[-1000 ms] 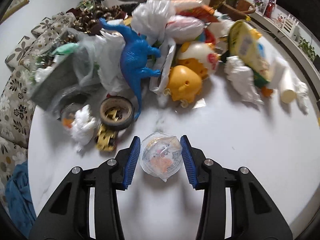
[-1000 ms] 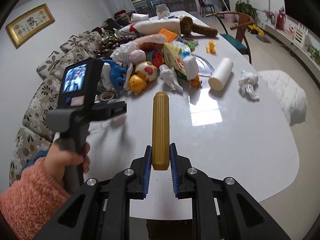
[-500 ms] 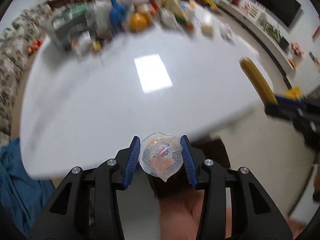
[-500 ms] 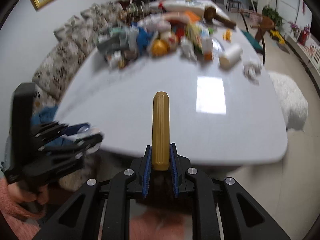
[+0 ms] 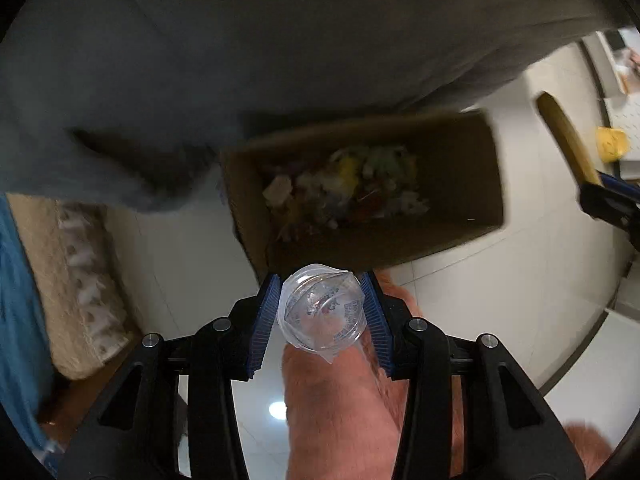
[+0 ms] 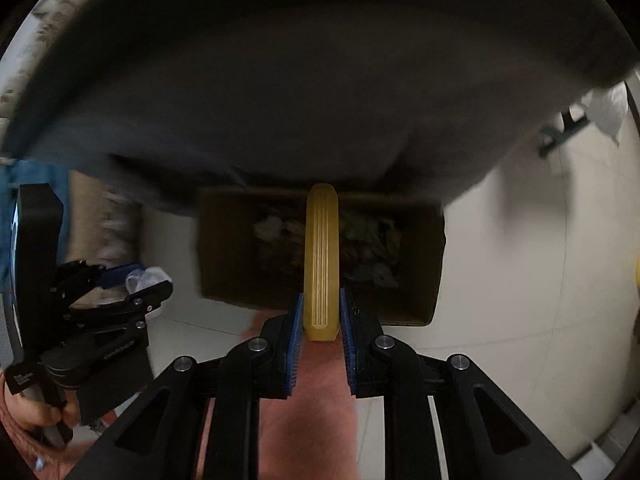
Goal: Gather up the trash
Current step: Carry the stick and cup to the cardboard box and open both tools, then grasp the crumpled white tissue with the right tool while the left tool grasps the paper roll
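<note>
My left gripper (image 5: 322,292) points down and is shut on a clear plastic cup (image 5: 323,312) with a crumpled film lid. It hangs at the near rim of an open cardboard box (image 5: 460,168) that holds mixed trash (image 5: 348,188). My right gripper (image 6: 320,312) is shut on a ribbed golden stick (image 6: 321,256), whose tip reaches over the same cardboard box (image 6: 420,248). In the right wrist view the left gripper (image 6: 132,284) and its cup show at the left. The golden stick (image 5: 564,136) also shows at the right edge of the left wrist view.
The box stands on a pale tiled floor (image 5: 520,280) under the edge of the table, whose dark underside (image 5: 320,40) fills the top. A beige patterned sofa base (image 5: 80,280) and blue cloth (image 5: 20,300) lie at the left. A pink-clad leg (image 5: 340,420) is below the grippers.
Both grippers have swung down from the tabletop, past its edge, to point at the box on the floor. The cup and the golden stick stay gripped.
</note>
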Motion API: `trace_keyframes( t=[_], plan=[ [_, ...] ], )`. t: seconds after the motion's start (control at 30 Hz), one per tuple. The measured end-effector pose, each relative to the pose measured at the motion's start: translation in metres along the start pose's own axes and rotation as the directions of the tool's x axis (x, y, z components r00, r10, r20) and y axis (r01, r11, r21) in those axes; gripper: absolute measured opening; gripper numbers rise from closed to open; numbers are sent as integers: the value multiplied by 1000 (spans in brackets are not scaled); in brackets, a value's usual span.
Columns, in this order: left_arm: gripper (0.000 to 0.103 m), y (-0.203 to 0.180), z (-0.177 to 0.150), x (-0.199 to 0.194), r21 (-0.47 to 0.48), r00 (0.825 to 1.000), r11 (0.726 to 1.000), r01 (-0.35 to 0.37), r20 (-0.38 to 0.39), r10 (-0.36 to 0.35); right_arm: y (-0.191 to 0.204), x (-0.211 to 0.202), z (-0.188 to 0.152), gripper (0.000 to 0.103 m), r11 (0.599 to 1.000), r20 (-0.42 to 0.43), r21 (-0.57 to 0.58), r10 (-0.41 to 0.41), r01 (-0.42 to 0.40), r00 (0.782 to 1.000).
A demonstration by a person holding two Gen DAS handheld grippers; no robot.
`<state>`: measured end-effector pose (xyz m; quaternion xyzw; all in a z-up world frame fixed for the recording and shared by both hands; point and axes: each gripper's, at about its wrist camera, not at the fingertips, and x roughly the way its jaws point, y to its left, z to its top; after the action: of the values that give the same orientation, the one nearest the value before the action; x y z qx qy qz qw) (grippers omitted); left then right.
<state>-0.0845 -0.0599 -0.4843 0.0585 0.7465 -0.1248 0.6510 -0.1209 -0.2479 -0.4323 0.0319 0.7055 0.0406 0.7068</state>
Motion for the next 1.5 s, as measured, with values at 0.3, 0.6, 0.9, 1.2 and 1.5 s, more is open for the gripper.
trace_keyframes(
  t=[0.3, 0.6, 0.9, 1.2, 1.5],
  plan=[
    [78, 1, 26, 117, -26, 987, 994, -107, -126, 103, -18, 89, 17, 60, 995, -11, -20, -101, 101, 995],
    [80, -5, 23, 63, -3, 990, 993, -118, -82, 118, -15, 20, 27, 77, 995, 38, -20, -94, 94, 995],
    [88, -32, -12, -128, 81, 991, 995, -54, 130, 43, 14, -187, 20, 97, 992, 334, -115, -14, 55, 942],
    [90, -33, -8, -258, 77, 898, 992, -98, 436, 55, -39, -276, 160, 98, 999, 647, 41, -12, -19, 762],
    [90, -26, 18, -280, -27, 872, 993, -112, 478, 112, -113, -221, 323, 78, 964, 508, 246, -219, 104, 833]
  ],
)
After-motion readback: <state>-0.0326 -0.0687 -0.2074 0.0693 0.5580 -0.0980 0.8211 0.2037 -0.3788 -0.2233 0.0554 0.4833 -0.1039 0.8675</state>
